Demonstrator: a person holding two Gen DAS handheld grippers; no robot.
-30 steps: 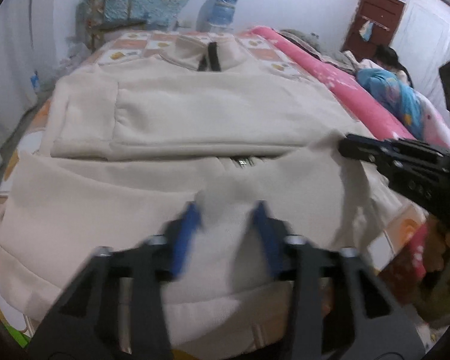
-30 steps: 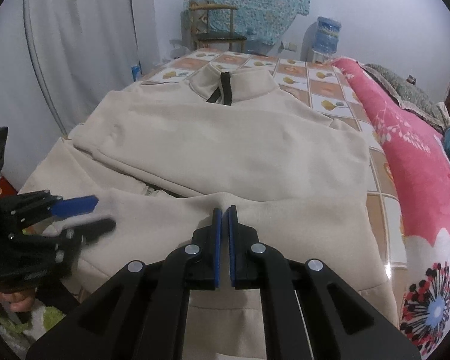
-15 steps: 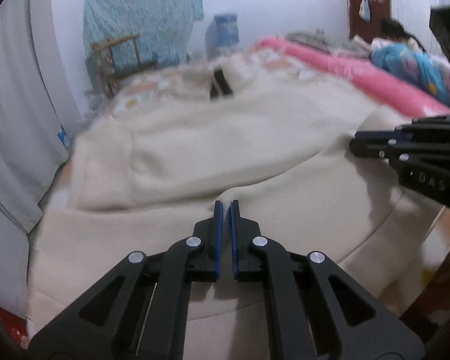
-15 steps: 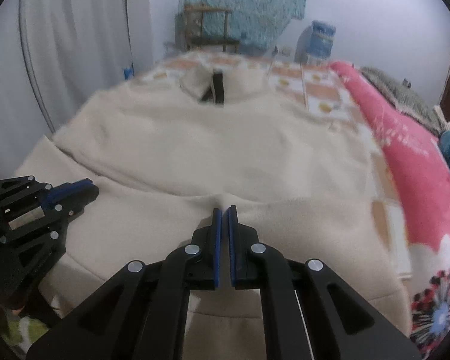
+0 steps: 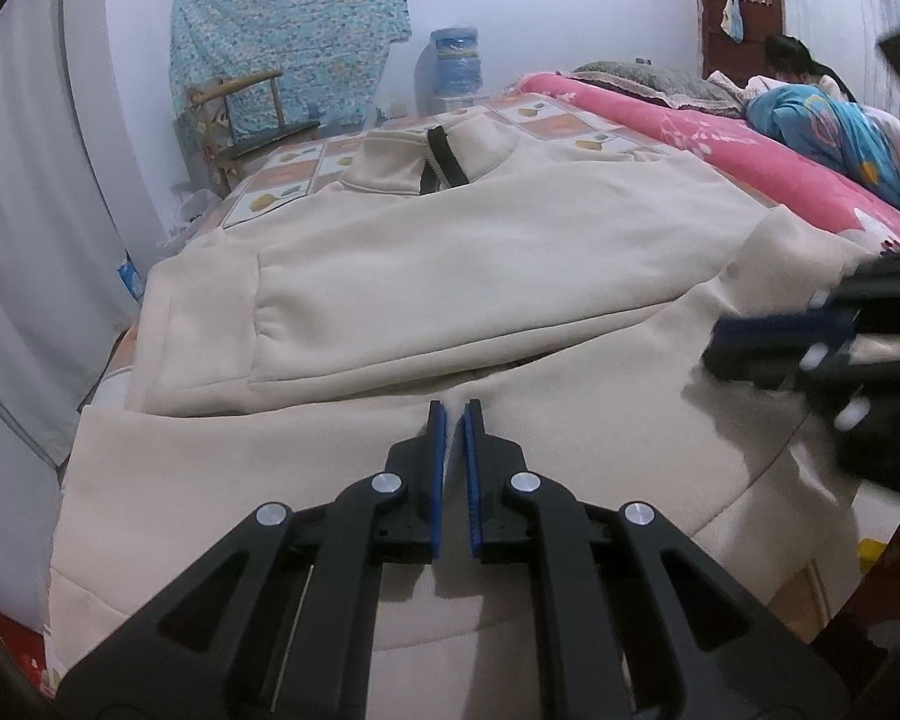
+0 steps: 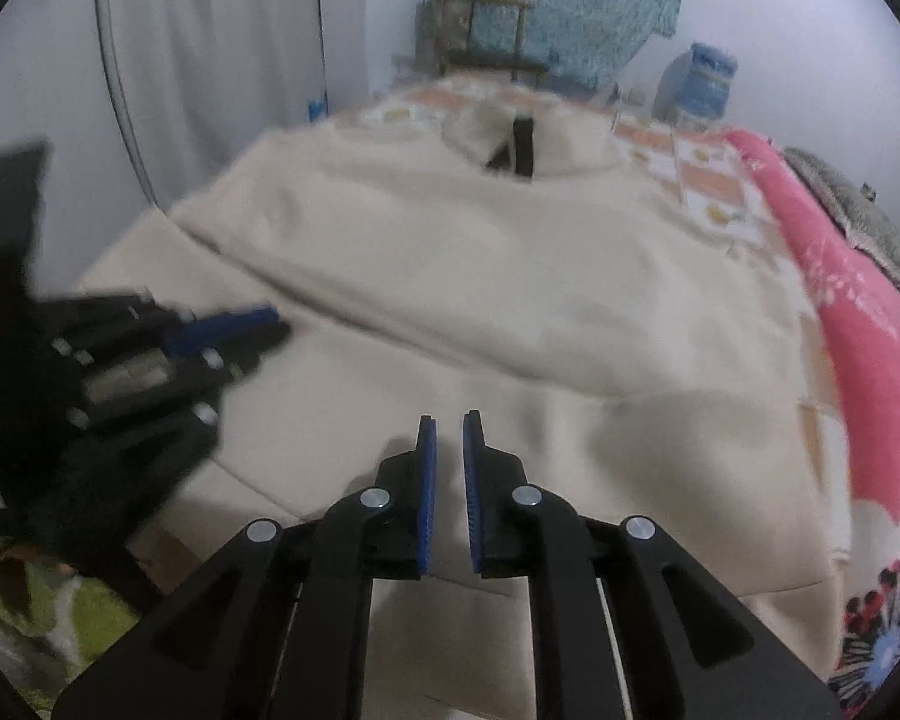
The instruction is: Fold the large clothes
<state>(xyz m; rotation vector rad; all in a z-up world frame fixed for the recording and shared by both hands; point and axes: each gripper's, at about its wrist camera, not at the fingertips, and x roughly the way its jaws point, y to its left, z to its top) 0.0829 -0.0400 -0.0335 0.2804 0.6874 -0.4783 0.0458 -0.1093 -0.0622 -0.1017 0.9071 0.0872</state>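
A wide bed (image 5: 570, 120) with a tiled-pattern sheet fills the room, and a pink quilt (image 5: 720, 144) runs along its far side, where a person (image 5: 810, 114) in blue lies near the head. Spread across the bed is the big cream sweatshirt (image 5: 450, 264), collar and black zip (image 5: 435, 165) pointing toward the far wall; a sleeve is folded across the chest and the lower hem is doubled up toward it. A teal cloth (image 5: 288, 24) hangs on the wall above a wooden chair (image 5: 252, 114), with a blue water bottle (image 5: 456, 60) beside it.

The left gripper (image 5: 455, 414) rests at the doubled-up hem, its blue fingers (image 5: 437, 468) nearly together with a pinch of cream fabric at their tips. The right gripper (image 6: 449, 426) hovers low over the hem further along; its fingers (image 6: 427, 480) have just parted a little to a narrow gap, and nothing sits between them.
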